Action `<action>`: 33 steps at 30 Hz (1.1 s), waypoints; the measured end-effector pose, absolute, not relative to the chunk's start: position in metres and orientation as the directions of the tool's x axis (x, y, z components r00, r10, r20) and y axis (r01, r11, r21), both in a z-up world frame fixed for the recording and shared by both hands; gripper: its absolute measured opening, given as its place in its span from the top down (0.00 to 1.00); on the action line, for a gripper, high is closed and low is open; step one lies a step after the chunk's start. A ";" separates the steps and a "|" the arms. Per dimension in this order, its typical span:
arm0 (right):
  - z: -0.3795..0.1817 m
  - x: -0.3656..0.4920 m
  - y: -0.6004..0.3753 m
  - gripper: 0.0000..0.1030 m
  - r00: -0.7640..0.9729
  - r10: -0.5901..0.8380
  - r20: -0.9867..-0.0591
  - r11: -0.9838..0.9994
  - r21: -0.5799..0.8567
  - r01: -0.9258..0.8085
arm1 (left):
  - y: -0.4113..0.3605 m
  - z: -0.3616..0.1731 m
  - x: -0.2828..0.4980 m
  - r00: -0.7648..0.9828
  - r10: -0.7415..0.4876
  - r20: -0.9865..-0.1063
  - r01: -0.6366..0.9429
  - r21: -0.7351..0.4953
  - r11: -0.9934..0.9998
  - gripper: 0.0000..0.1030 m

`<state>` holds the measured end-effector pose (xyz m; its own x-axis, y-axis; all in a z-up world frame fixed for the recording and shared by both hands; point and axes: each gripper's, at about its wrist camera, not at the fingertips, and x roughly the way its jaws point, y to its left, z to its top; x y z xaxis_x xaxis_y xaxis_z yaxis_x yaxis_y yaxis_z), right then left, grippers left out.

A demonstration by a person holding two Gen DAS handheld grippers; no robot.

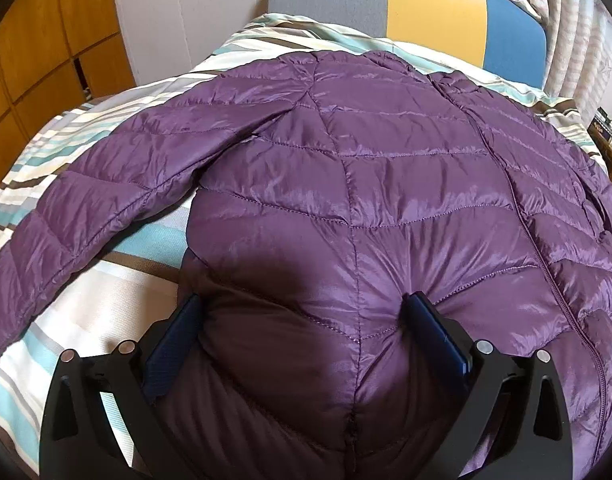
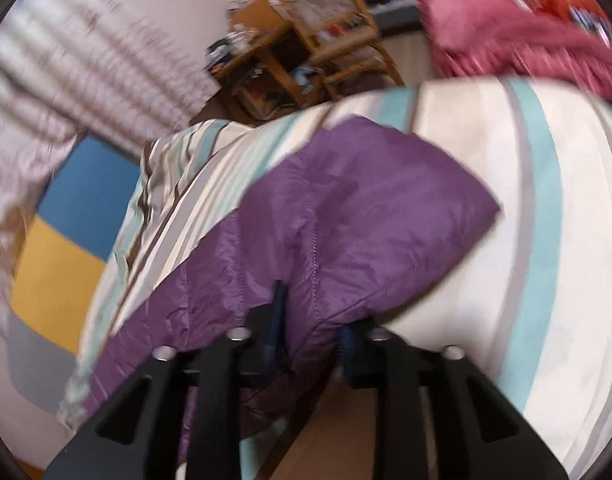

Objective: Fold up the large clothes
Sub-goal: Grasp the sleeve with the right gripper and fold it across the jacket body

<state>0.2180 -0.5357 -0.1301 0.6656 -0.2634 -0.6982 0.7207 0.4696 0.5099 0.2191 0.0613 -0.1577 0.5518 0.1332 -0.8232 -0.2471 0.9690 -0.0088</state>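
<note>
A purple quilted puffer jacket (image 1: pixel 366 168) lies spread on a bed with striped bedding (image 1: pixel 117 312). Its left sleeve (image 1: pixel 85 208) stretches out to the left. My left gripper (image 1: pixel 301 312) is open, its two blue-padded fingers pressed into the jacket's lower hem area, with fabric bulging between them. In the blurred right wrist view, my right gripper (image 2: pixel 312 320) is shut on the jacket's sleeve end (image 2: pixel 346 208), which lies over the striped bedding (image 2: pixel 506 240) near the bed's edge.
A grey, yellow and blue headboard (image 1: pixel 426 8) stands behind the bed. Wooden cabinets (image 1: pixel 45 40) are at left, curtains (image 1: pixel 578 20) at right. In the right wrist view there is a cluttered wooden shelf (image 2: pixel 306 40) on the floor and pink cloth (image 2: pixel 506 20) at upper right.
</note>
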 end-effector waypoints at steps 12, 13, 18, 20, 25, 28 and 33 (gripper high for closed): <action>-0.045 0.281 -0.348 0.91 0.843 -0.188 -0.504 0.947 0.135 0.292 | 0.063 -0.156 0.215 0.582 0.136 -0.802 -0.261 -0.026 0.965 0.03; -0.043 0.285 -0.330 0.92 0.853 -0.164 -0.495 0.963 0.107 0.247 | 0.063 -0.156 0.215 0.583 0.135 -0.801 -0.262 -0.028 0.965 0.03; -0.037 0.289 -0.223 0.92 0.885 0.004 -0.465 1.000 0.000 -0.004 | 0.065 -0.157 0.213 0.588 0.127 -0.799 -0.262 -0.039 0.964 0.03; -0.040 0.293 -0.195 0.92 0.888 0.046 -0.458 0.998 -0.026 -0.065 | 0.065 -0.156 0.213 0.589 0.124 -0.798 -0.262 -0.043 0.964 0.03; -0.059 0.295 -0.115 0.92 0.880 0.168 -0.443 0.959 -0.133 -0.250 | 0.065 -0.156 0.212 0.593 0.120 -0.796 -0.263 -0.051 0.964 0.03; -0.078 0.291 -0.073 0.92 0.863 0.207 -0.460 0.920 -0.210 -0.332 | 0.066 -0.156 0.212 0.594 0.117 -0.796 -0.263 -0.055 0.963 0.03; -0.121 0.291 -0.022 0.77 0.813 0.223 -0.538 0.801 -0.375 -0.467 | 0.066 -0.157 0.212 0.596 0.112 -0.795 -0.263 -0.062 0.963 0.03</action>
